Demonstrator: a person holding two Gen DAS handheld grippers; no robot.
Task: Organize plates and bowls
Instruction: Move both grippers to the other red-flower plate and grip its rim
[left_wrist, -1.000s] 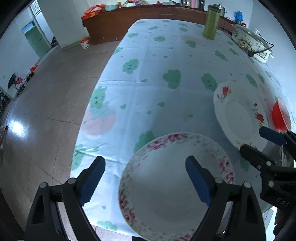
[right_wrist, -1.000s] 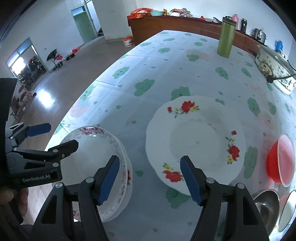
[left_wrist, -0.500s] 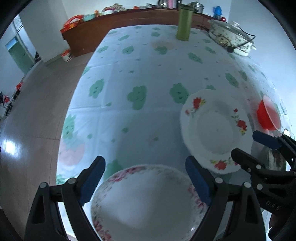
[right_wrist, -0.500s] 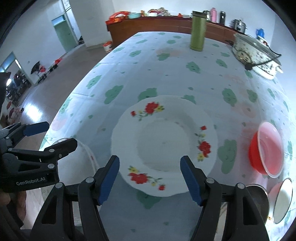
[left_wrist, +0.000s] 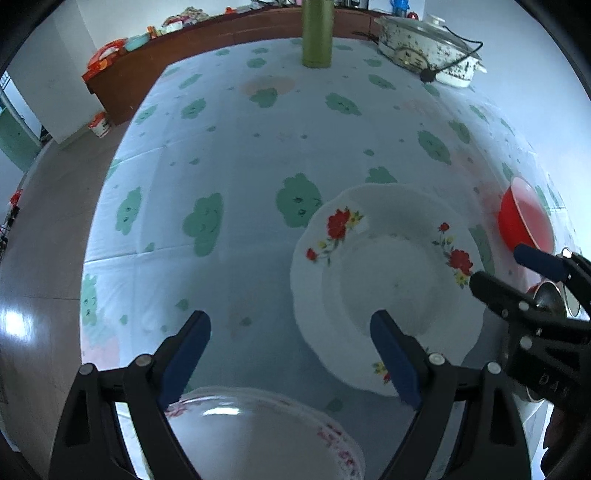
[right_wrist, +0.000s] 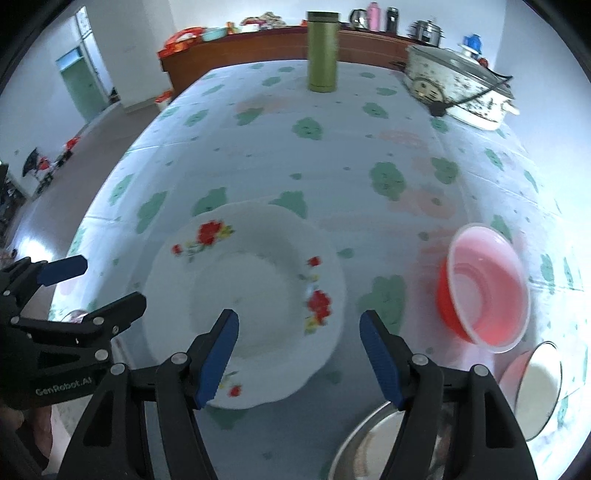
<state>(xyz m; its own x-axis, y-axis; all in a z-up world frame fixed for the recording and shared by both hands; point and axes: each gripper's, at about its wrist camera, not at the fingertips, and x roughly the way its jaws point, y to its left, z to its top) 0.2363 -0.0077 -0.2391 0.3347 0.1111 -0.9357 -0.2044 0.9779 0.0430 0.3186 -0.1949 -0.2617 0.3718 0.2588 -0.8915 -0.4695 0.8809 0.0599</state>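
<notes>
We hold both grippers over a table covered with a smooth pale cloth (left_wrist: 240, 155) printed with green clouds. The left gripper (left_wrist: 290, 354) has its blue ribbed fingers wide apart and empty; the right gripper (right_wrist: 299, 354) too. Between us lies one glossy white plate (right_wrist: 258, 295) with scalloped rim and red flowers. One pink-flowered bowl (left_wrist: 258, 435) sits under the left gripper. At the right we count one red plastic bowl (right_wrist: 484, 291), one steel bowl (right_wrist: 369, 443) and one white bowl (right_wrist: 539, 387). Farther stand a green flask (right_wrist: 323, 51) and a lidded cooker (right_wrist: 458, 88); a wooden counter (right_wrist: 240, 51) runs along the wall.
</notes>
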